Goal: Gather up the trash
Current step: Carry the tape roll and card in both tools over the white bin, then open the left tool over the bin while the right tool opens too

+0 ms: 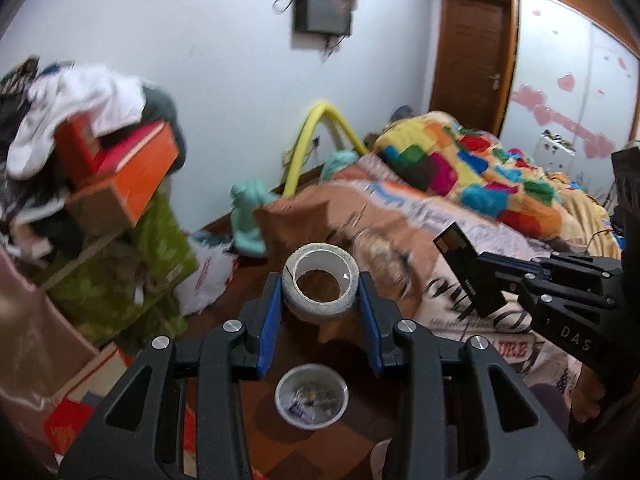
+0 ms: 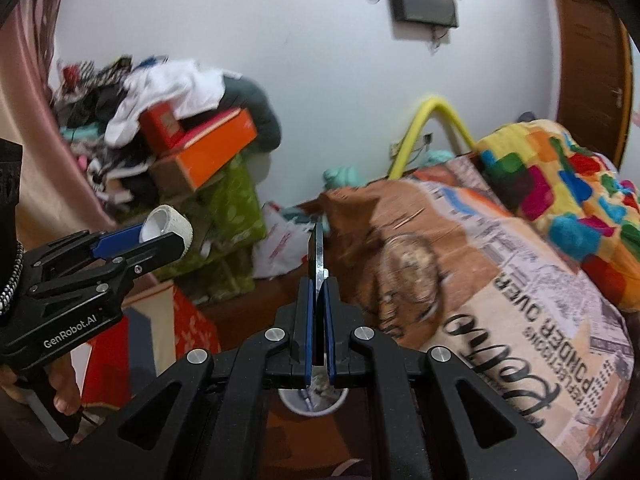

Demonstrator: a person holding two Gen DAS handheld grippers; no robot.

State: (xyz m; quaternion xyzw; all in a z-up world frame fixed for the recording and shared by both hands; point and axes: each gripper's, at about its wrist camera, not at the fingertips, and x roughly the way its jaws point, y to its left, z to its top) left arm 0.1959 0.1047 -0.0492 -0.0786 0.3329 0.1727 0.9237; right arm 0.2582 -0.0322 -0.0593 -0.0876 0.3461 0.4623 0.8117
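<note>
My left gripper (image 1: 320,292) is shut on a white tape roll (image 1: 320,280), held by its sides with the hole facing up. The same left gripper (image 2: 160,236) and tape roll (image 2: 166,224) appear at the left of the right wrist view. My right gripper (image 2: 318,292) is shut on a thin flat dark packet (image 2: 318,252), seen edge-on. In the left wrist view the right gripper (image 1: 490,276) comes in from the right with the packet (image 1: 466,268). Low beneath both grippers stands a round white cup (image 1: 311,396) (image 2: 312,402) with scraps inside.
A bed (image 2: 500,280) with a printed cover and a colourful blanket (image 1: 460,164) fills the right; a blurred clear jar (image 2: 408,272) lies on it. At the left are heaped clothes and orange boxes (image 1: 132,184), a plastic bag (image 1: 208,276) on the floor, a teal toy (image 1: 248,216).
</note>
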